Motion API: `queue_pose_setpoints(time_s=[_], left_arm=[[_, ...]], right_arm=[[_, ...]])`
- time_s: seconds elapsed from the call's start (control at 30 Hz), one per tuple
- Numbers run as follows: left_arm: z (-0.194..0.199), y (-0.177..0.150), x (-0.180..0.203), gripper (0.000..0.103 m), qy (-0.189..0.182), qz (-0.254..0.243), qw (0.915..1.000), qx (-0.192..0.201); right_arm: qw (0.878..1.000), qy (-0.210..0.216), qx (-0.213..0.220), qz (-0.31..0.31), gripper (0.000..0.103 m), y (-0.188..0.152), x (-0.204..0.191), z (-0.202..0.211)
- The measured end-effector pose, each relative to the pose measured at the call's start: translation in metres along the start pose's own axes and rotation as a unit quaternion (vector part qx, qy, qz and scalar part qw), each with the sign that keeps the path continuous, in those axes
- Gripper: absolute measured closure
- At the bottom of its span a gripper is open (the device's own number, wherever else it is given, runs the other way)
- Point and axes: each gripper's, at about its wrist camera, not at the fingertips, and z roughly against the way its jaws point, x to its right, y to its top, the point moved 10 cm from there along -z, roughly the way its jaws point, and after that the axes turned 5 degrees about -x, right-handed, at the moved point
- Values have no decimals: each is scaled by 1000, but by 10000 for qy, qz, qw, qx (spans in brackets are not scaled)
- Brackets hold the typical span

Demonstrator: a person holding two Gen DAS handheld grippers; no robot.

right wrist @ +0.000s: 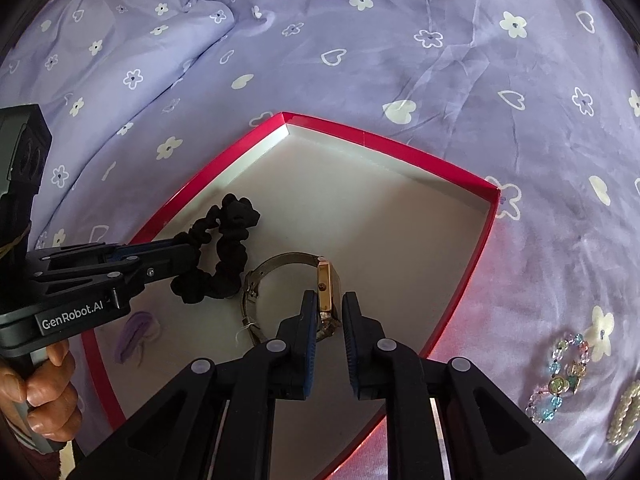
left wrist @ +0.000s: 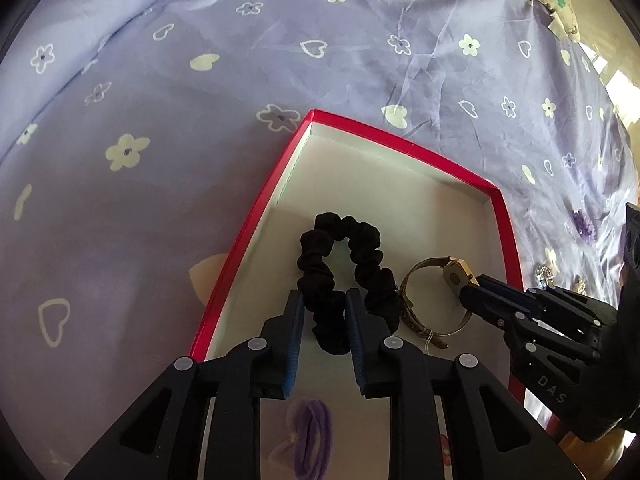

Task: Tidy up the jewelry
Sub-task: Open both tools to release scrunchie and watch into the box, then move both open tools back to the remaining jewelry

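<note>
Both tools hang over the shallow red-rimmed cardboard box [left wrist: 256, 216]: the left hand-held gripper [left wrist: 325, 300] sits slightly spread around a crinkly black fabric scrunchie [left wrist: 352, 248], and the right hand-held gripper [right wrist: 326, 304] brackets the gold rectangular watch [right wrist: 326, 280] case, left pad touching, right pad just off it. Both lie on the box's pale floor, beaded bracelets [right wrist: 564, 376] out on the lilac flowery bedsheet [right wrist: 360, 60].

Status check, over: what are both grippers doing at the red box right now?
Left gripper astride the black scrunchie, right gripper astride the gold watch; jaws slightly parted. Both items lie inside the red box. Nothing blocking.
</note>
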Motion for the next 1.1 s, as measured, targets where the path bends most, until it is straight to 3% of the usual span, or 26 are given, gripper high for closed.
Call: queue_pose_setpoints(time_s=[0.1,0.23,0.53,0.7,1.1], left_arm=[[6,-2,2,77,-6,8,10000,31],[24,-6,3,54,8,11,9998,197],[55,-24,29,54,-158,-125,9992,350],[61,-35,50,54,-230,-322,9987,319],[60,-59,106,53,-460,-871,9951,103]], right_arm=[[9999,67,89,-75,79,-1,0,9],[9991,213,287,-232,74,-4,0,28],[9948,338,631,-724,68,-33,25,77],[9929,224,733,-907,62,-53,43,98],[9834,-134,894,-1575,60,-118,102,140]])
